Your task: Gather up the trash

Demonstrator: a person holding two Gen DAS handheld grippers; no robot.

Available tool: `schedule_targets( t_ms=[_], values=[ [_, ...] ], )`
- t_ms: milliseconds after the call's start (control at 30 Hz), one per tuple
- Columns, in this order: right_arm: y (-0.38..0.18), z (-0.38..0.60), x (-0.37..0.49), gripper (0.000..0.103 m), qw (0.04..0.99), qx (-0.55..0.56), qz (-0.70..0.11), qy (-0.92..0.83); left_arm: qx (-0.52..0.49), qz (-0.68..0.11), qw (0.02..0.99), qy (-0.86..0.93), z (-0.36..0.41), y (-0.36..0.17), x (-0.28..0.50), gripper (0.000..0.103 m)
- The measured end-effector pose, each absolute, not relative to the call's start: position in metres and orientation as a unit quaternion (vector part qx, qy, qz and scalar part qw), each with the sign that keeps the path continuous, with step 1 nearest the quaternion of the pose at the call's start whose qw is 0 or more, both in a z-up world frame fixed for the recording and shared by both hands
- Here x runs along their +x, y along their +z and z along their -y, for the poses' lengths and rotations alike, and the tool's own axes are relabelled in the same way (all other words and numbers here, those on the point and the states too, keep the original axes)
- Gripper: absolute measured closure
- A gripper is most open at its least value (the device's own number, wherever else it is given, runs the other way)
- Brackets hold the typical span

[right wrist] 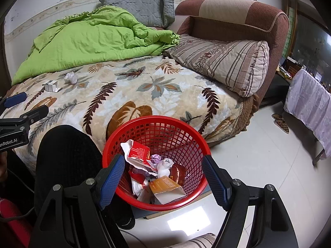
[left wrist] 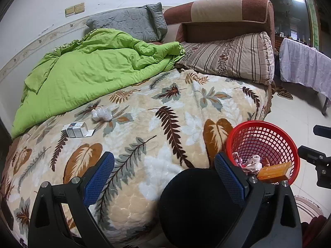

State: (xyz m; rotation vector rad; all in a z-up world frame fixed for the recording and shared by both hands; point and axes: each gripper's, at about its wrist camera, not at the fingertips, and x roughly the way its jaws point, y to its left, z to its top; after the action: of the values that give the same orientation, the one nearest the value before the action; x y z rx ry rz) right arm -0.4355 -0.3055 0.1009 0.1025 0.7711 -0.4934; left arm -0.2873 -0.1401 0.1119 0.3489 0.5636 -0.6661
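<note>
Two pieces of trash lie on the bed, near the green quilt: a small white box and, just beyond it, a crumpled plastic wad. Both sit ahead and to the left of the left gripper, whose fingers are spread wide and empty, and the box's long side runs roughly across that gripper's line of reach. The right gripper, also spread and empty, hangs over the red basket of collected scraps, well apart from the box, so I judge the left the better placed.
</note>
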Motion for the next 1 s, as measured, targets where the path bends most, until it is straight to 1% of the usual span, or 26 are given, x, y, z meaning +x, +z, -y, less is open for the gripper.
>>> schedule_targets(
  t_ms=[1000],
  values=[
    [0.0993, 0.3091, -0.4359, 0.022, 0.894, 0.056, -0.375, -0.24, 0.167, -0.271, 0.892, -0.32, 0.1408, 0.1114, -0.2884, 0.006]
  ],
)
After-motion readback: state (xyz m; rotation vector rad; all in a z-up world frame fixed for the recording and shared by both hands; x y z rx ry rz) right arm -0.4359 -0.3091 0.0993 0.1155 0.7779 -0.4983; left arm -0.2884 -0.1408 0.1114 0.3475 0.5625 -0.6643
